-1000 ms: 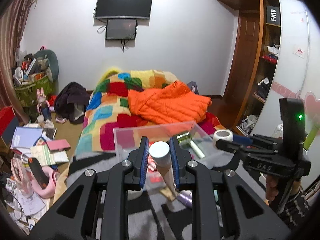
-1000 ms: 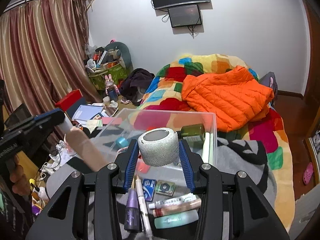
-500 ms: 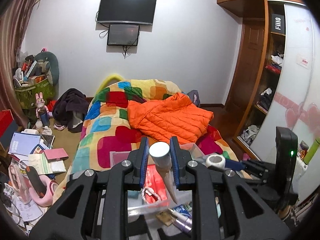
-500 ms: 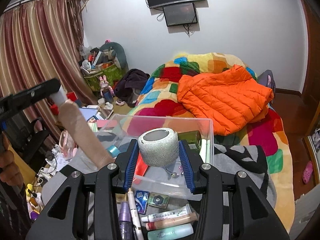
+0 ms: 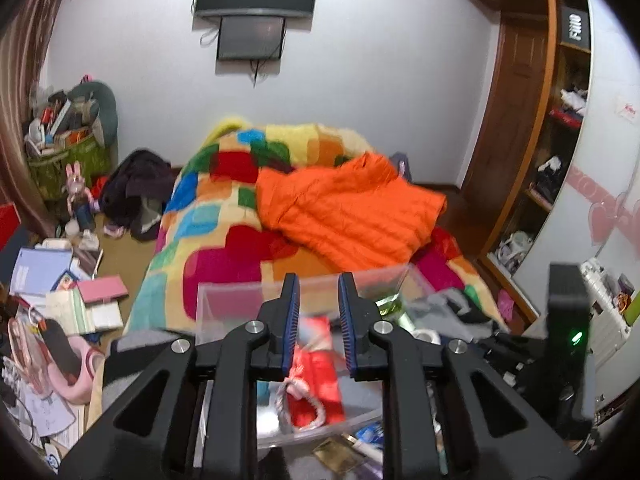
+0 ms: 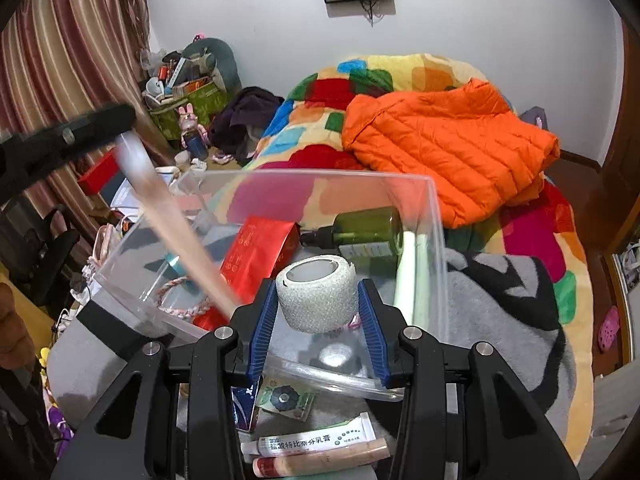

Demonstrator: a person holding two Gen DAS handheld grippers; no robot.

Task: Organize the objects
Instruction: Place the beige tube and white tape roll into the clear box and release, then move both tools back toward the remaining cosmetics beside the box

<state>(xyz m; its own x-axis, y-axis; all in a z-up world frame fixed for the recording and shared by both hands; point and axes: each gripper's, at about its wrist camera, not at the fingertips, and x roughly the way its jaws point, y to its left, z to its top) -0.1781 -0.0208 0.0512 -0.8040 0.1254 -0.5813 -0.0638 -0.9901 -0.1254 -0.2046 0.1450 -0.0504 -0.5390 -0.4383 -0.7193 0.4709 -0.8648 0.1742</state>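
A clear plastic box [image 6: 436,240] sits on a grey blanket on the bed. It holds a red packet [image 6: 256,256], a green bottle [image 6: 360,232] and a braided cord [image 6: 180,308]. My right gripper [image 6: 318,324] is shut on a white tape roll [image 6: 318,292] above the box's near side. In the right wrist view a blurred beige tube [image 6: 172,220] slants down into the box from the left gripper [image 6: 68,136]. In the left wrist view my left gripper [image 5: 318,320] hangs over the box [image 5: 224,304] with nothing between its fingers.
Loose tubes [image 6: 316,440], [image 6: 320,460] and small packets [image 6: 284,398] lie on the blanket in front of the box. An orange jacket [image 6: 448,144] lies on the colourful bedspread behind. Clutter covers the floor at left [image 5: 60,280]. A wardrobe [image 5: 540,140] stands at right.
The beige tube has left my left gripper's fingers and is dropping into the box. Both grippers have moved closer over the box. The right gripper still holds the tape roll.
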